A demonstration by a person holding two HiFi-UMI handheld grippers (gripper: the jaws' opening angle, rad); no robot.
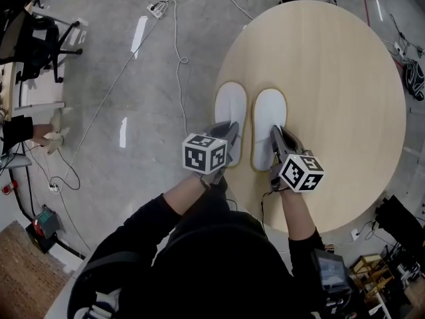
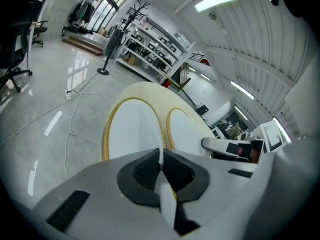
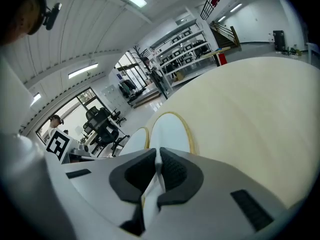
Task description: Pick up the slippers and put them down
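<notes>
Two white slippers with yellow rims lie side by side, toes pointing away, at the near left edge of a round wooden table (image 1: 332, 65). My left gripper (image 1: 229, 135) is shut on the heel edge of the left slipper (image 1: 230, 105). In the left gripper view a thin white edge sits pinched between the pads at the left gripper (image 2: 160, 165), with the left slipper (image 2: 132, 129) stretching ahead. My right gripper (image 1: 275, 138) is shut on the heel of the right slipper (image 1: 269, 115). In the right gripper view the right gripper (image 3: 157, 166) pinches that white edge, the right slipper (image 3: 170, 131) beyond.
The left slipper lies close to the table's left rim. White cables (image 1: 176, 52) and a power strip (image 1: 157, 8) lie on the grey floor to the left. An office chair (image 1: 40, 38) stands at the far left. Bare tabletop spreads beyond and right of the slippers.
</notes>
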